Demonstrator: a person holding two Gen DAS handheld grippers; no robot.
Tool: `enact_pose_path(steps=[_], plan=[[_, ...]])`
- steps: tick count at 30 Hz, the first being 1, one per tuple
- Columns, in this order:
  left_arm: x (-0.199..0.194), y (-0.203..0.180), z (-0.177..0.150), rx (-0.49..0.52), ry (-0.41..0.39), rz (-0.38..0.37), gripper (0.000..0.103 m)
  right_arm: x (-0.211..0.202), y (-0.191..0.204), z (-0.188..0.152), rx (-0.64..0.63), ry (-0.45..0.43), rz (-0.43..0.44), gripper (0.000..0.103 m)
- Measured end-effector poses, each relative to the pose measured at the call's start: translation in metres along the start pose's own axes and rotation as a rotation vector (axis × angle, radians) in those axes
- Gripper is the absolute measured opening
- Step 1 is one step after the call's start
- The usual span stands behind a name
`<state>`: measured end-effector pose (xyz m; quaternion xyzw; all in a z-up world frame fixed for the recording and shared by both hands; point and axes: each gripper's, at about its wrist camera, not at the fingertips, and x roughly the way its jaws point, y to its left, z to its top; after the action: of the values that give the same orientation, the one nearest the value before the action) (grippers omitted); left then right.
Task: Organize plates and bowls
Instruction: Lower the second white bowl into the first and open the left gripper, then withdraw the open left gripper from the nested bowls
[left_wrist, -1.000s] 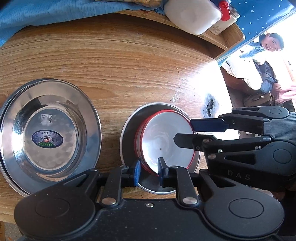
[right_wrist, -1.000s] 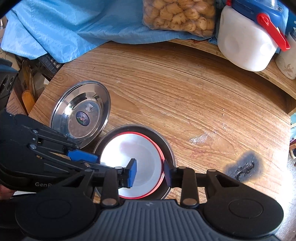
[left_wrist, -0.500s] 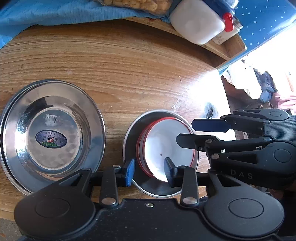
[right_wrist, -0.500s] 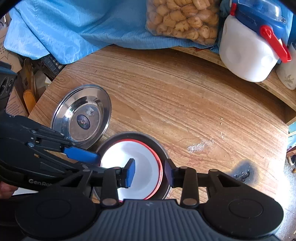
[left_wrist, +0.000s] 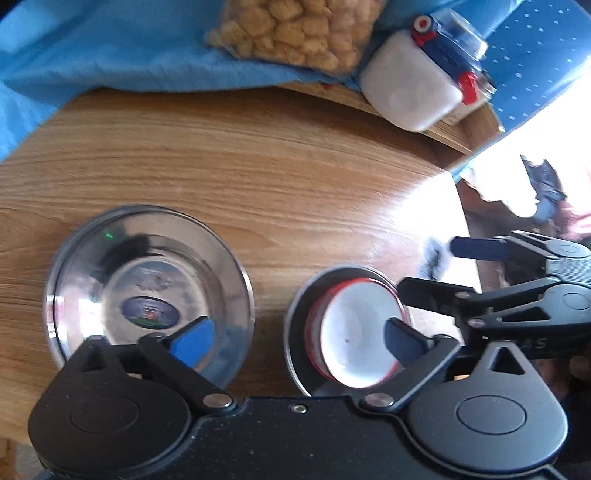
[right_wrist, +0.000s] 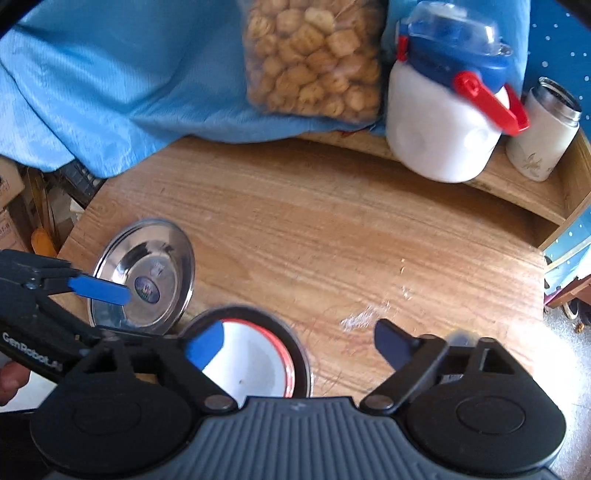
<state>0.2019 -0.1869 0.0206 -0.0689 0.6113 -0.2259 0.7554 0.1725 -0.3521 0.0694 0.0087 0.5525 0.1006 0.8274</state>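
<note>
Both the left gripper (left_wrist: 299, 339) and right gripper (right_wrist: 299, 345) have spread wide from near-closed a second ago, holding nothing. The red-rimmed white bowl (left_wrist: 360, 336) sits released, tilted inside the steel bowl (left_wrist: 299, 328), beside the steel plate (left_wrist: 147, 295) on the wooden surface (left_wrist: 295, 177); nesting looks done.

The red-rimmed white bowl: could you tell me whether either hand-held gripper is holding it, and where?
Nothing is held. Both the left hand-held gripper and the right hand-held gripper are open; the bowl sits free.
</note>
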Motion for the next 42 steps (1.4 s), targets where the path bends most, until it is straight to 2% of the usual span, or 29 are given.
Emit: enact_pose_path(steps=[2, 6, 9, 13, 17, 19, 27, 36, 42], plan=[[-0.004, -0.004, -0.001, -0.032, -0.018, 0.03, 0.102, -0.002, -0.005, 0.0, -0.011, -0.024, -0.014, 0.103], [-0.009, -0.014, -0.009, -0.113, -0.044, 0.117, 0.102, -0.005, -0.012, 0.004, -0.059, -0.02, -0.016, 0.102], [-0.01, -0.018, -0.017, -0.18, -0.084, 0.085, 0.102, -0.012, -0.014, 0.007, -0.101, -0.02, -0.018, 0.102], [-0.011, -0.012, -0.029, -0.3, -0.111, 0.105, 0.102, -0.014, -0.009, 0.005, -0.145, -0.023, -0.005, 0.102], [-0.015, 0.003, -0.034, -0.379, -0.128, 0.114, 0.102, -0.009, 0.004, -0.004, -0.175, 0.033, 0.009, 0.102], [-0.018, 0.009, -0.036, -0.418, -0.128, 0.127, 0.102, -0.011, 0.008, -0.009, -0.193, 0.025, 0.049, 0.102], [-0.027, 0.014, -0.041, -0.456, -0.135, 0.17, 0.102, -0.006, 0.008, -0.009, -0.209, 0.055, 0.028, 0.103], [-0.018, -0.005, -0.031, -0.398, -0.1, 0.159, 0.102, -0.003, -0.007, -0.006, -0.2, 0.07, 0.014, 0.103], [-0.02, -0.007, -0.033, -0.418, -0.106, 0.163, 0.102, 0.0, -0.014, -0.004, -0.214, 0.08, -0.007, 0.103]])
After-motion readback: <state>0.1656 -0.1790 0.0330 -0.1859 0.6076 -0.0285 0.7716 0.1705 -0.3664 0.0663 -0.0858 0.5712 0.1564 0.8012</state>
